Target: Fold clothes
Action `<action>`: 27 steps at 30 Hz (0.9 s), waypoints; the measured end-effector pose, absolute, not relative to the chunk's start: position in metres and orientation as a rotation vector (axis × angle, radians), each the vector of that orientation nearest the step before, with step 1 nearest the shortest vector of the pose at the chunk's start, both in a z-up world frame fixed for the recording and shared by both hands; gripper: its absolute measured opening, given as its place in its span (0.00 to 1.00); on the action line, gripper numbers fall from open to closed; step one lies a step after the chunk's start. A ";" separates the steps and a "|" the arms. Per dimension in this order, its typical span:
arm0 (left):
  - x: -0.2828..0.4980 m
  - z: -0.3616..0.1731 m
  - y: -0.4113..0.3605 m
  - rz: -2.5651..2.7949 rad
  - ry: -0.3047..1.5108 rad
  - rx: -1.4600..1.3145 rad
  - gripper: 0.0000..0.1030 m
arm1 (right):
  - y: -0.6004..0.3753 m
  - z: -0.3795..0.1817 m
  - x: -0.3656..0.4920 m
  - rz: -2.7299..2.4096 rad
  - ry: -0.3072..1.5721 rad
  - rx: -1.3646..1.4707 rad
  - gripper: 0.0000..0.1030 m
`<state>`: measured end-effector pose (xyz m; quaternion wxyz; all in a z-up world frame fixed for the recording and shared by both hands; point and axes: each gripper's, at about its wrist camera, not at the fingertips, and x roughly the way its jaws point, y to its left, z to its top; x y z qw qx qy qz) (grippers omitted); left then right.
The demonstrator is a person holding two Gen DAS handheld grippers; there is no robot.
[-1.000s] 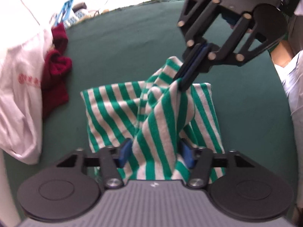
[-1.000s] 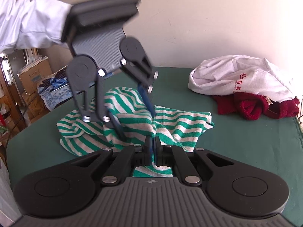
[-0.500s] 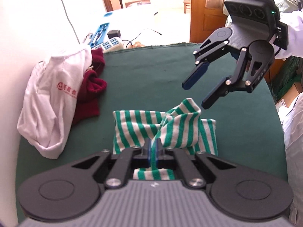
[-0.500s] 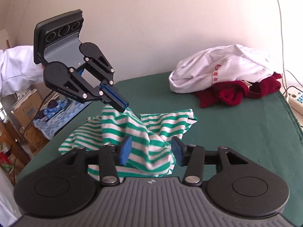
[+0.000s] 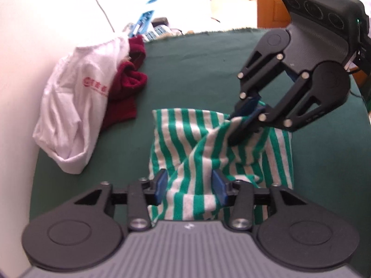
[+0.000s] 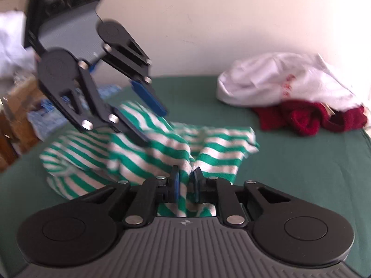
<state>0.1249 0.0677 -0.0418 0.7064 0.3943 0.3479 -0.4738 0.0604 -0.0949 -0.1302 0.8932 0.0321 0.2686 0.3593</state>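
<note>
Domestic room, lived-in. Green cloth-covered table (image 5: pixel 197 69) against a plain pale wall (image 6: pixel 231 23). Loose laundry ahead of the right gripper: white printed shirt (image 6: pixel 278 81), dark red garment (image 6: pixel 306 118). Beyond the left gripper: wooden door frame (image 5: pixel 264 0), power strip (image 5: pixel 157 31), cluttered floor.

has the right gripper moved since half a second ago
Yes. In the left wrist view the right gripper hung open above the striped shirt then; now it has come down onto the shirt's raised fold, nearer the green table, shut on the cloth.
</note>
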 end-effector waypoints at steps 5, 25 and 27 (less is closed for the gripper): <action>0.108 -0.021 0.091 -1.043 0.730 0.765 0.75 | -0.140 -0.138 0.096 0.823 0.694 0.560 0.13; 0.055 -0.080 0.136 -0.940 0.872 0.774 0.56 | -0.108 -0.127 0.089 0.649 0.763 0.141 0.09; 0.061 -0.071 0.144 -0.925 0.878 0.736 0.48 | -0.118 -0.115 0.089 0.694 0.750 0.286 0.08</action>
